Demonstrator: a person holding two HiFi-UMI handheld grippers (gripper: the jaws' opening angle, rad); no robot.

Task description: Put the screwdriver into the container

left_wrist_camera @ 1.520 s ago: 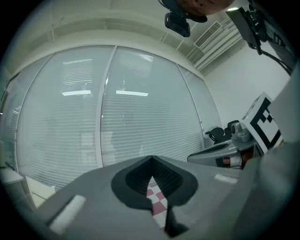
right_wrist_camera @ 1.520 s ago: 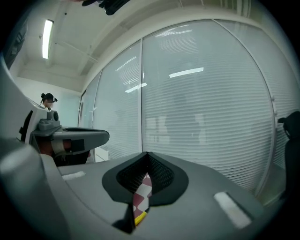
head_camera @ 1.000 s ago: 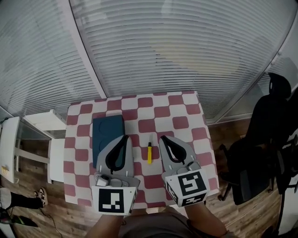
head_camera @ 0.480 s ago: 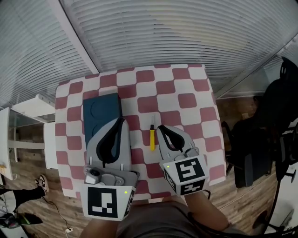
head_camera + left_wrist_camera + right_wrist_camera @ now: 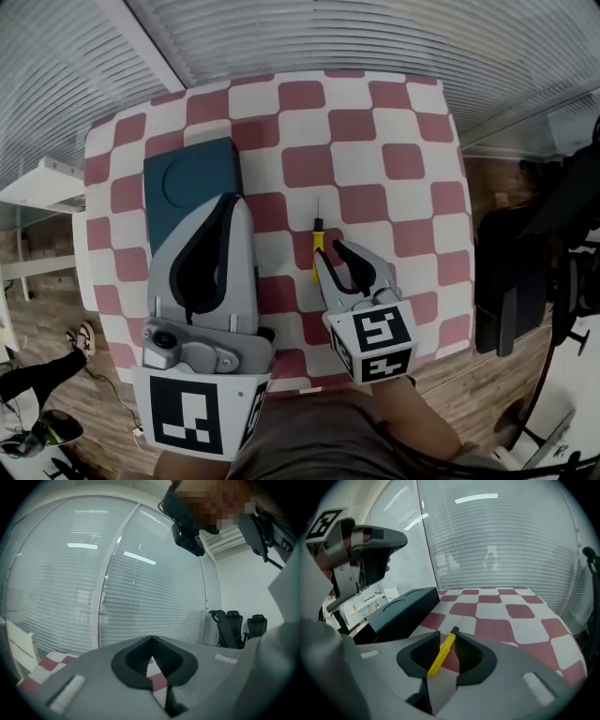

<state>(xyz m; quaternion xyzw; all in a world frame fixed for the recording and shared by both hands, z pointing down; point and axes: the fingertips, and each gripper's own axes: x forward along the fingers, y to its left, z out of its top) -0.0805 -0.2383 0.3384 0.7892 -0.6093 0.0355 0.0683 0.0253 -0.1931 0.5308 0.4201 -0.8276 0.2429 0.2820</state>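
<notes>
A yellow-handled screwdriver (image 5: 317, 242) lies on the checkered table (image 5: 375, 122), its thin shaft pointing away from me. My right gripper (image 5: 330, 253) is low over the table and open, its two jaws on either side of the yellow handle (image 5: 443, 651) without closing on it. The dark teal container (image 5: 192, 183) stands to the left, also visible as a low box (image 5: 401, 609) in the right gripper view. My left gripper (image 5: 228, 200) is raised high over the container's near end, shut and empty; its camera sees only blinds beyond the jaw tips (image 5: 151, 640).
A black office chair (image 5: 525, 272) stands off the table's right edge. A white shelf (image 5: 33, 187) is beyond the left edge, and window blinds (image 5: 328, 37) run behind the table. The raised left gripper (image 5: 365, 555) looms at the left of the right gripper view.
The right gripper has moved forward and left, so the screwdriver handle now lies between its jaws. The left gripper has risen toward the head camera. The table appears larger in view.
</notes>
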